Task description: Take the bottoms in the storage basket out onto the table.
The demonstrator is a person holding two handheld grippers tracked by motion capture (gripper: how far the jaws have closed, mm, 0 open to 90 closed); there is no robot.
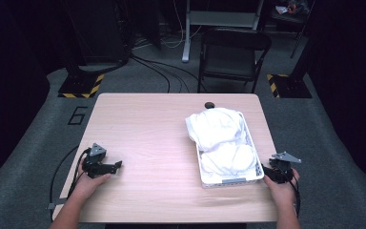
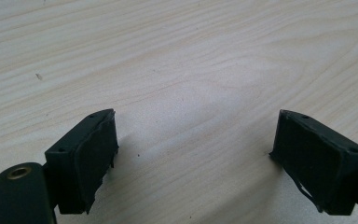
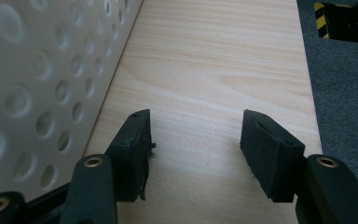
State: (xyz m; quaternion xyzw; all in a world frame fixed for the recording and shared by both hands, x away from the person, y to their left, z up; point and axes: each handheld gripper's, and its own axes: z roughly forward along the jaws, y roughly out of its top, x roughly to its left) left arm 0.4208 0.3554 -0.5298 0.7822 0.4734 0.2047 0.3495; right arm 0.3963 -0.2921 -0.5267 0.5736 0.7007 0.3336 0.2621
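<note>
Evidently the thing to be handled is the heap of white crumpled cloth (image 1: 219, 136) that fills the white perforated plastic basket (image 1: 252, 148) on the right half of the pale wood-grain table (image 1: 147, 143). It looks soft, light and limp, so it should sag and trail when lifted instead of keeping its shape; a pinch on a raised fold or a free edge near the top of the heap seems the surest hold, and I judge it neither fragile nor slippery. The upper part of the pile mounds above the rim at the far end and spills a little over the basket's left side. How many separate pieces make up the heap cannot be told.

Closest to it is the right gripper (image 3: 193, 140), held low at the basket's near right corner; in the right gripper view the basket's holed wall stands just beside its left jaw, apart from it, with bare table between the jaws. They are spread moderately and hold nothing. The left gripper (image 2: 193, 154) sits well apart from the cloth, near the table's left edge, its jaws wide open over bare wood and empty. A small dark round object (image 1: 209, 105) lies on the table just beyond the basket's far end.
</note>
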